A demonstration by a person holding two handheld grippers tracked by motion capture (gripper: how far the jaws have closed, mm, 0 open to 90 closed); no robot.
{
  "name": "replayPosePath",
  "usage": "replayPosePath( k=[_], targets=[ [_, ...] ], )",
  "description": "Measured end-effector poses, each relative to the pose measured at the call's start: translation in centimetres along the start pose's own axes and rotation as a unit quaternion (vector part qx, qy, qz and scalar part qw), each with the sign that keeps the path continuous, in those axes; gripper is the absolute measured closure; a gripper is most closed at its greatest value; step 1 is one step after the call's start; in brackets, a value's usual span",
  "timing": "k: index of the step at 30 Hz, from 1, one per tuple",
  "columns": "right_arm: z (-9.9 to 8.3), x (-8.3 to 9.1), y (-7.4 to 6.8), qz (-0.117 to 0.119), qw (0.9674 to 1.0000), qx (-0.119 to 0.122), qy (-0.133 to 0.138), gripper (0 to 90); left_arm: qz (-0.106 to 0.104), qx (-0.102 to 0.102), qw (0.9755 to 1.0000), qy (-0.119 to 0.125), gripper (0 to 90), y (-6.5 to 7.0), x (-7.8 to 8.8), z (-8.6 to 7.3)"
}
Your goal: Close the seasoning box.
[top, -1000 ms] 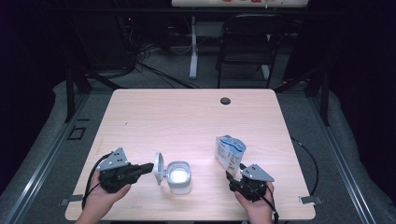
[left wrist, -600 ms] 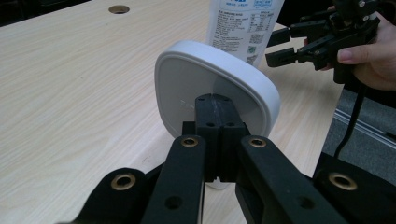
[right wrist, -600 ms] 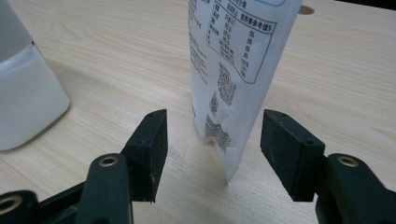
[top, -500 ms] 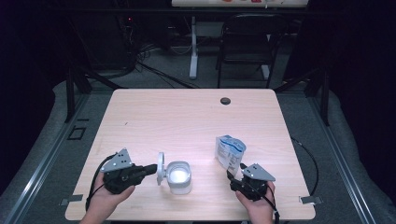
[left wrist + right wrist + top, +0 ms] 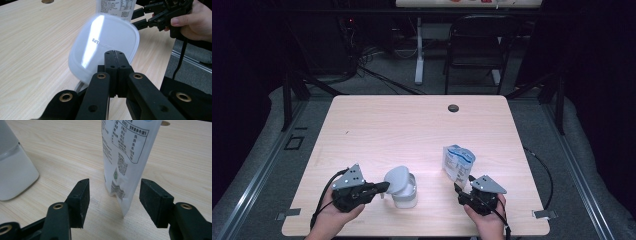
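White box (image 5: 404, 190) | near edge of table (image 5: 412, 125), lid (image 5: 105, 47) tipped up | left tongs (image 5: 384, 187) pressed together, tips against lid | pouch (image 5: 457, 162) stood far-right | right tongs (image 5: 113, 200) held apart around pouch, no touch seen

Wooden table (image 5: 377, 130) carries white container (image 5: 404, 196) and pouch (image 5: 457, 162).
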State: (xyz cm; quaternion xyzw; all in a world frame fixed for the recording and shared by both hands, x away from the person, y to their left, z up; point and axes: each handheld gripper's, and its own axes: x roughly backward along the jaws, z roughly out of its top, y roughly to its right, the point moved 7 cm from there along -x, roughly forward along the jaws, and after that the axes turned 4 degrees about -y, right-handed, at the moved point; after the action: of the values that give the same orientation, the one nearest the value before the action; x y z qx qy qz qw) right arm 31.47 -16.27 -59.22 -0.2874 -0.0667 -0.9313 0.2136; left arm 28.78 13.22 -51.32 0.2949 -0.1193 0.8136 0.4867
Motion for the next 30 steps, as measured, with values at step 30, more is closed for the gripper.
replayPosePath(
  k=[30],
  targets=[
    [0.1, 0.5, 0.8, -0.007, 0.9999, -0.01, 0.001, 41.7, 0.043, 0.049, 0.9975, 0.025, 82.7, -3.4, 1.8, -0.8]
  ],
)
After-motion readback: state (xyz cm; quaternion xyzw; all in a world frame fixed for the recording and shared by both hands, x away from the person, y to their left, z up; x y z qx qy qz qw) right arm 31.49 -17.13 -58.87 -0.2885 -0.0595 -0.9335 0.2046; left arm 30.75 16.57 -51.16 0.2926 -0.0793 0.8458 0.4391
